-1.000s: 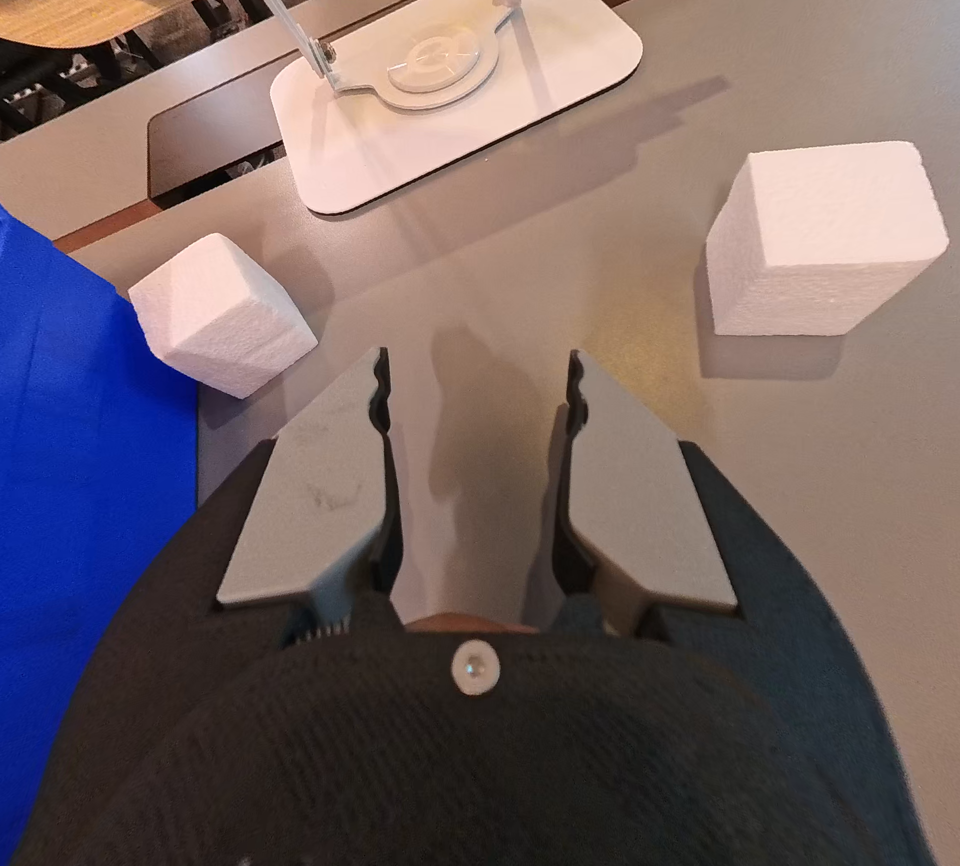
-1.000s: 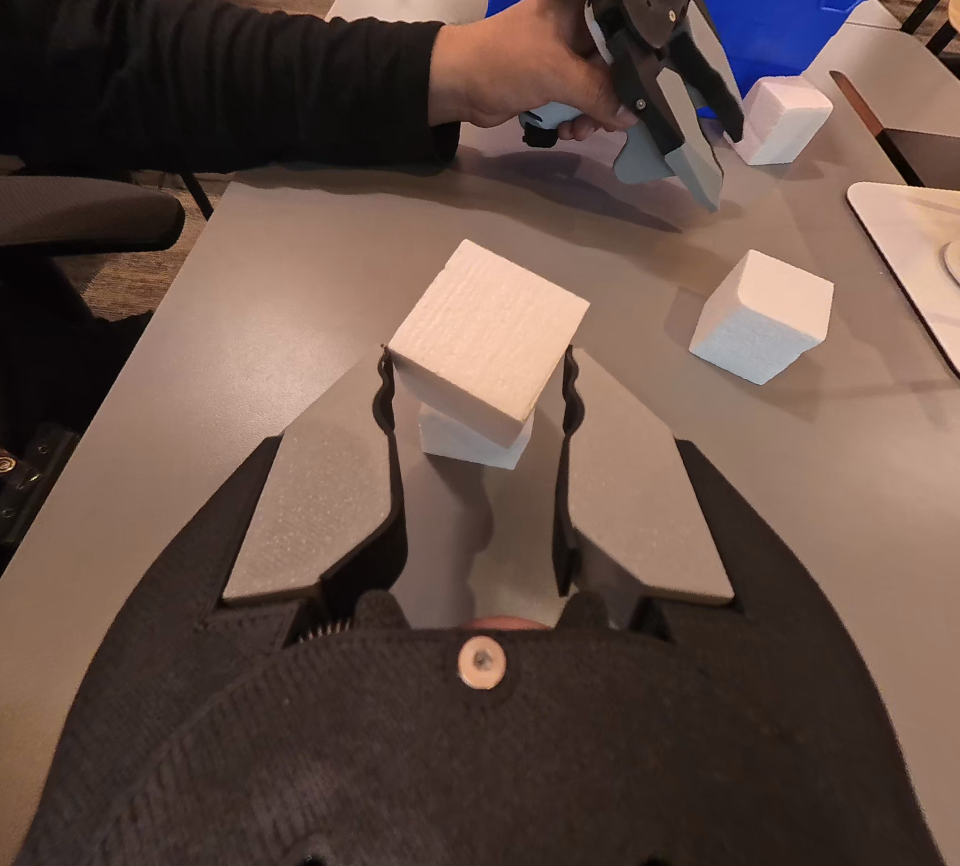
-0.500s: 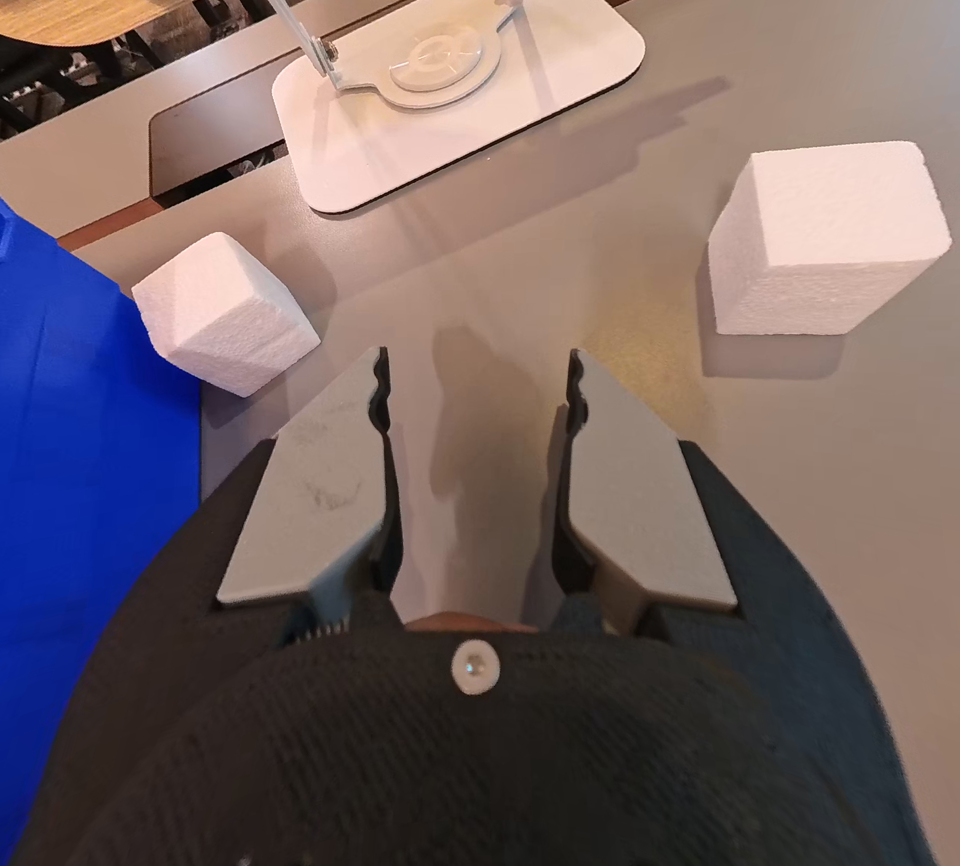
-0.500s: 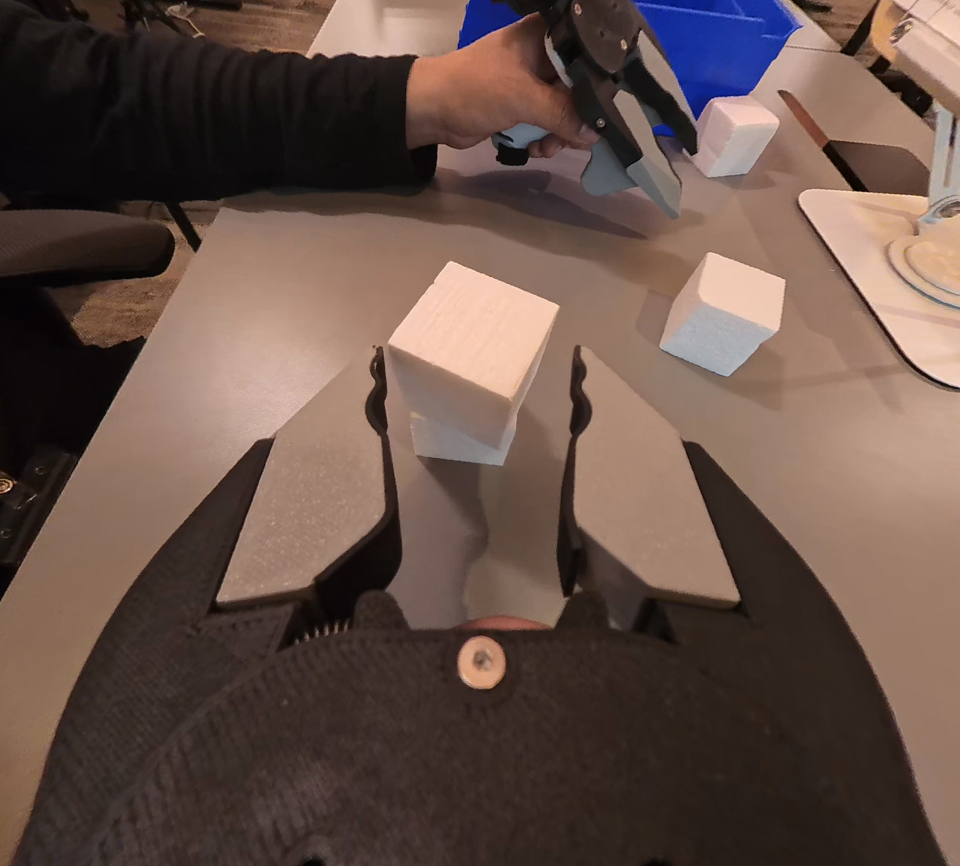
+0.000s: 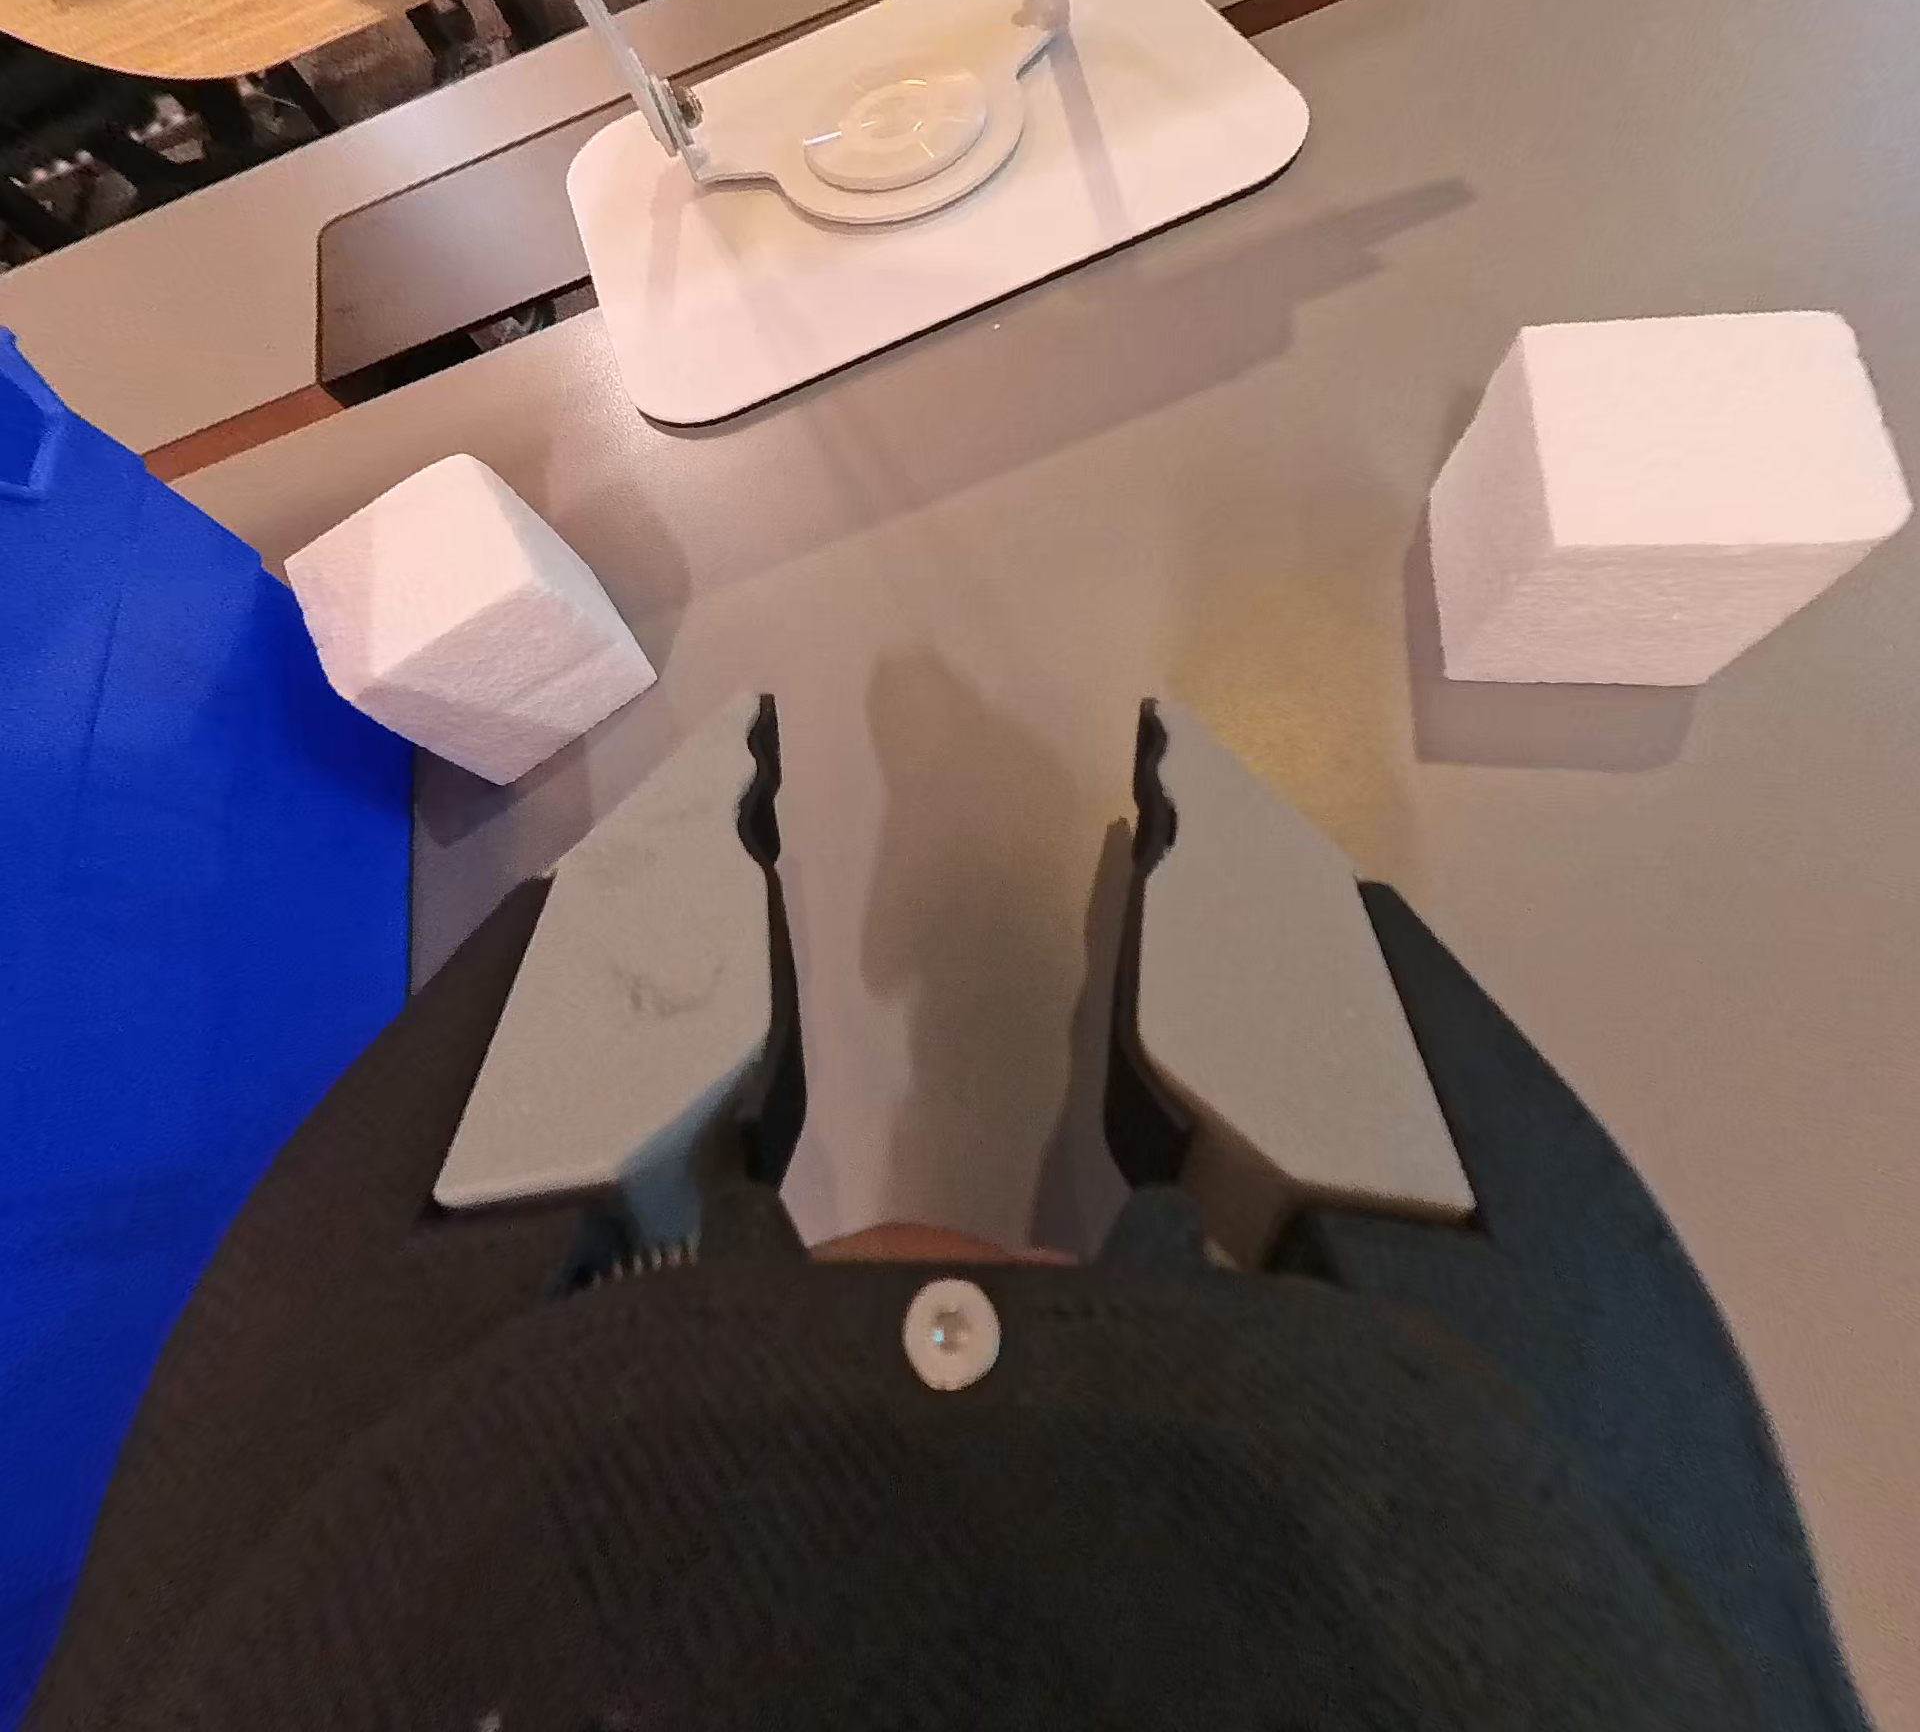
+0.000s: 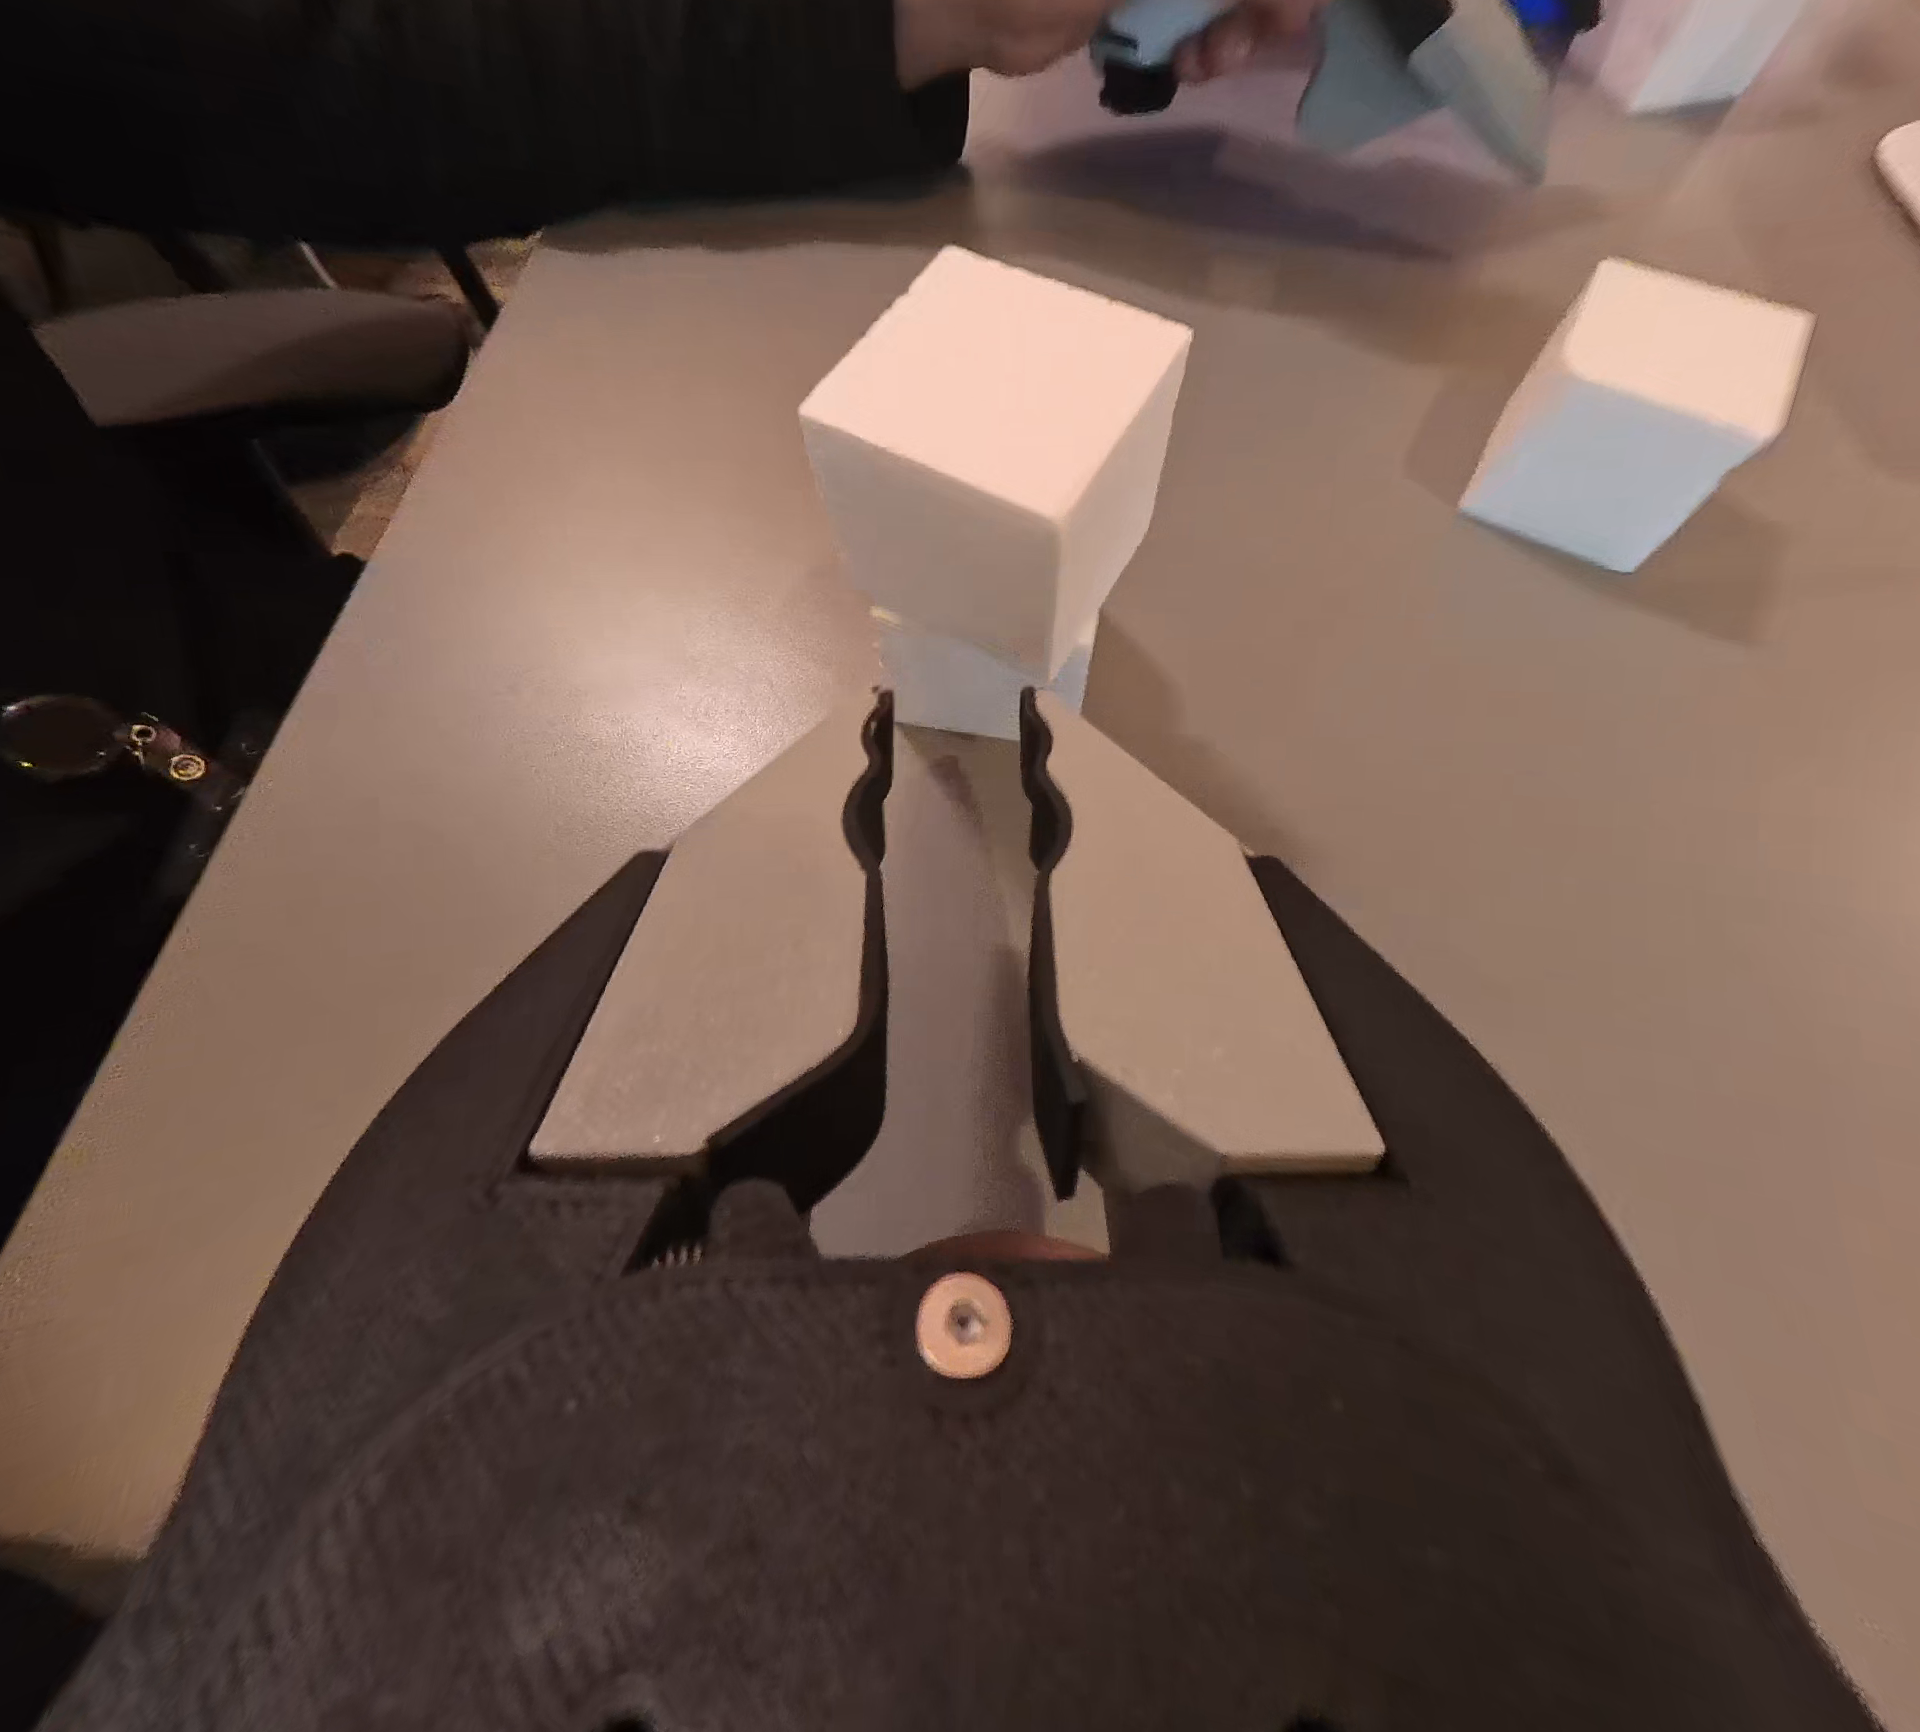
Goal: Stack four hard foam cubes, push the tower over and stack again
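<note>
Evidently, two foam cubes (image 6: 992, 477) are stacked just ahead of the right gripper (image 6: 956, 716), its jaws narrowly parted and empty, while the left gripper (image 5: 951, 737), jaws spread, is aimed between two loose cubes (image 5: 468, 622) for the next pick.

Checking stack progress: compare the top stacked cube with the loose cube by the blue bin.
The top stacked cube rests on another cube, raised off the table; the loose cube by the blue bin sits directly on the table. The stacked one is twisted relative to the cube below it; the loose one stands alone, touching no other cube. The right claw is just before the stack; the loose cube lies left of the left claw. Both are white foam.
</note>
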Available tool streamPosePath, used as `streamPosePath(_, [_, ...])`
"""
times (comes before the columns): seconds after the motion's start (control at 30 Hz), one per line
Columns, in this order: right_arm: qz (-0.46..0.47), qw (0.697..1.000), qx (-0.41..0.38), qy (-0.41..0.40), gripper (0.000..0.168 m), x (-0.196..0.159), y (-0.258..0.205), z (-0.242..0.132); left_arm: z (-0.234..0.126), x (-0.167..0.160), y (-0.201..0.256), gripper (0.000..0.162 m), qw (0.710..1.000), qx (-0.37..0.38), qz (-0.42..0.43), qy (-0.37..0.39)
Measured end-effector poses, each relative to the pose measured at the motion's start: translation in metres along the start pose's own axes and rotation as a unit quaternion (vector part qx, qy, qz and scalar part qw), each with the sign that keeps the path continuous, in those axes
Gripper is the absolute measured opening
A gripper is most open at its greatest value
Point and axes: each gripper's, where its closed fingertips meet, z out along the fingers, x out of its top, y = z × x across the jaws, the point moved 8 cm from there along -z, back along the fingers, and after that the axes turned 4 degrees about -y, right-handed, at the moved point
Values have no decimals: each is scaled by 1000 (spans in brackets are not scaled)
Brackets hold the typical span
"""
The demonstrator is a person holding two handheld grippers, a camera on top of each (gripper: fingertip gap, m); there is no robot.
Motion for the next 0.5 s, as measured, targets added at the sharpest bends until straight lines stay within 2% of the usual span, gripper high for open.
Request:
streamPosePath(0.07, [2, 1000, 12, -14, 21, -2, 0, 12, 1, -1, 0, 67, 1000, 1, 2, -3])
streamPosePath(0.17, [4, 999, -11, -39, 25, -6, 6, 23, 1, -1, 1, 67, 1000, 1, 3, -3])
streamPosePath(0.5, [33, 995, -89, -4, 32, -1, 29, 33, 2, -1, 2, 67, 1000, 0, 7, -7])
